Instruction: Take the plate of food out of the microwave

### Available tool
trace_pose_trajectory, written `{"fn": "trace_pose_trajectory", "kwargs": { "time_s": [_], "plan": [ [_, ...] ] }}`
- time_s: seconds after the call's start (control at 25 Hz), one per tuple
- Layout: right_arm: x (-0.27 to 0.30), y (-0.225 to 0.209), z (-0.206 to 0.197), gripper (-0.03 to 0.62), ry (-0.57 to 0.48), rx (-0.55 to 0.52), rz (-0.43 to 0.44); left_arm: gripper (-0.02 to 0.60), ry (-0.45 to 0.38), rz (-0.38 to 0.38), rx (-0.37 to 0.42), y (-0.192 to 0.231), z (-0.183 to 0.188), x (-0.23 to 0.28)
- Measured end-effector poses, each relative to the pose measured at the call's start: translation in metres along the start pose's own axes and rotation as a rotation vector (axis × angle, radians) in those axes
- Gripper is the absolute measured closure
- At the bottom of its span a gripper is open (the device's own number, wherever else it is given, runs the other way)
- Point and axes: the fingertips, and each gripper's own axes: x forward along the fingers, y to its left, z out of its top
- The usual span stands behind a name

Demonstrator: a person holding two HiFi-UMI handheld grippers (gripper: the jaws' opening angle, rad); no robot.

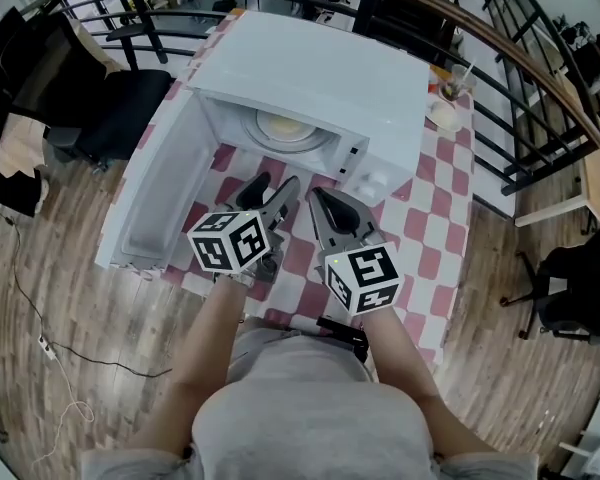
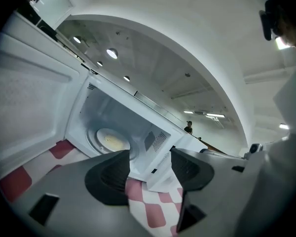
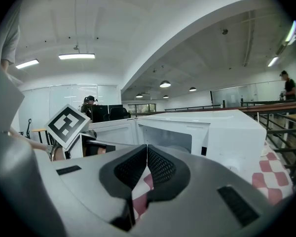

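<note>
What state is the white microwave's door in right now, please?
Open: the white microwave door is swung out leftward, exposing the pale round plate inside.

Person, lower centre: grey short-sleeved T-shirt (image 1: 310,408); grey left gripper (image 1: 278,183), right gripper (image 1: 314,193), black ribbed pads (image 2: 111,174), white black-marked cubes (image 1: 230,240).

Plate (image 1: 283,127) in microwave (image 1: 325,76), microwave on table (image 1: 432,216)

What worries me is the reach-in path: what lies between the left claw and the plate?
Only checkered tablecloth up to the open microwave; nothing stands there, as the left gripper view shows.
</note>
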Motion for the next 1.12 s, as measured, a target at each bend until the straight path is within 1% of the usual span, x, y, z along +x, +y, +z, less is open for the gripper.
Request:
{"fn": "trace_pose_trajectory", "kwargs": {
  "time_s": [0.12,0.28,0.44,0.72,0.92,1.12],
  "plan": [
    [0.005,-0.002,-0.001,0.569,0.001,0.005,-0.006,0.31,-0.011,-0.001,-0.063,0.01,0.0,0.005],
    [0.012,-0.005,-0.004,0.569,0.011,0.007,-0.026,0.31,-0.025,-0.045,-0.179,0.023,-0.002,0.012],
    [0.021,-0.007,-0.007,0.569,0.024,-0.002,-0.037,0.33,-0.032,-0.041,-0.224,0.041,-0.001,0.02],
    [0.039,-0.012,-0.021,0.569,0.047,-0.026,-0.069,0.328,-0.022,-0.082,-0.317,0.051,-0.004,0.037],
    [0.052,-0.015,-0.029,0.569,0.059,-0.018,-0.089,0.328,-0.019,-0.059,-0.377,0.067,-0.006,0.051],
    [0.058,-0.022,-0.034,0.569,0.07,0.016,-0.109,0.33,0.005,-0.013,-0.48,0.089,-0.019,0.07]
  ]
}}
